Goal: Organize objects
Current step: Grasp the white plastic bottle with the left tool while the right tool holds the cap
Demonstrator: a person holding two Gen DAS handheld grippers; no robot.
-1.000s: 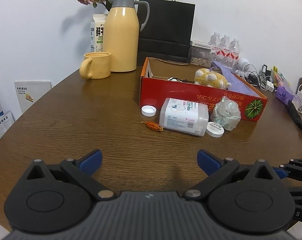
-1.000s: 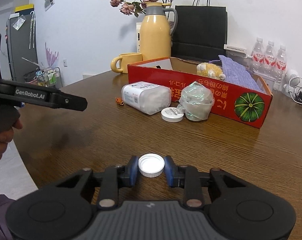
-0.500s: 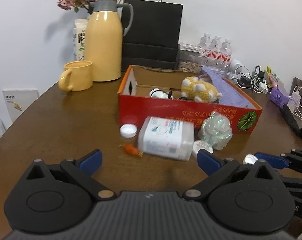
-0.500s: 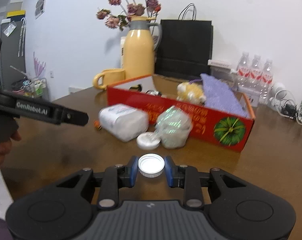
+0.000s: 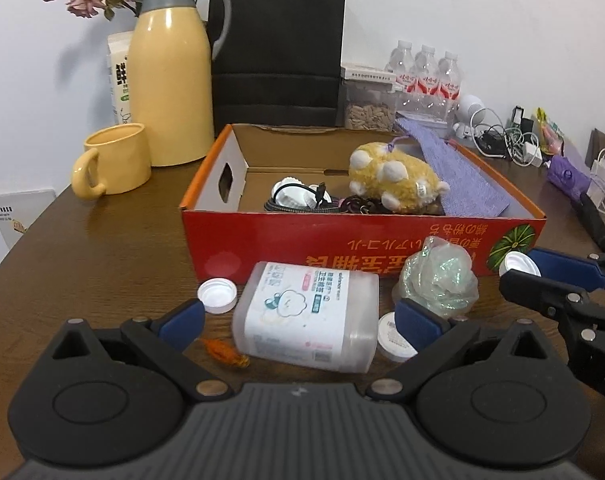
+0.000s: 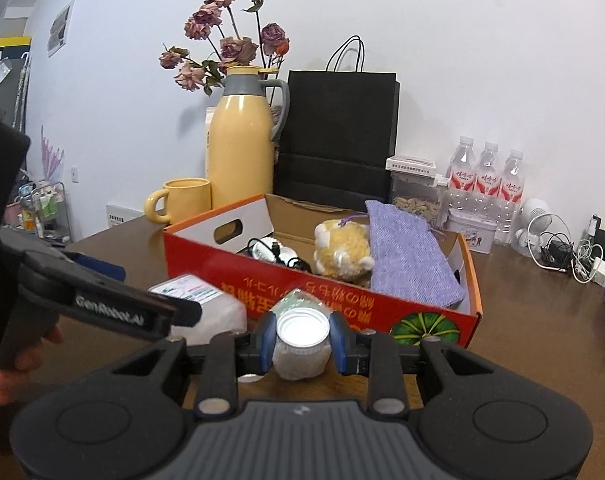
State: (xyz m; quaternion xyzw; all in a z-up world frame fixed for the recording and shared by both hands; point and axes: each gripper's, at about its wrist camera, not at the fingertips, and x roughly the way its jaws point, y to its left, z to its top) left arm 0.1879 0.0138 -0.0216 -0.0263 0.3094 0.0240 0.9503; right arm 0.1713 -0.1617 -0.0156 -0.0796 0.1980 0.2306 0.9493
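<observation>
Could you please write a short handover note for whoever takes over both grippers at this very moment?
Right gripper: shut on a white bottle cap, held in front of the red box.
Left gripper: open, empty, pointed at the cotton-swab tub.
In the box: plush toy, purple pouch, cables.
On the table before the box: the tub, second white cap, shiny plastic bundle, round lidded jar, orange wrapper.
Left to do, probably: drop the held cap in the box, then the rest.

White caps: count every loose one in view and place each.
3. One white cap sits clamped in the right gripper, one lies beside the cotton-swab box, one beside the left gripper's finger. Others may be hidden.
</observation>
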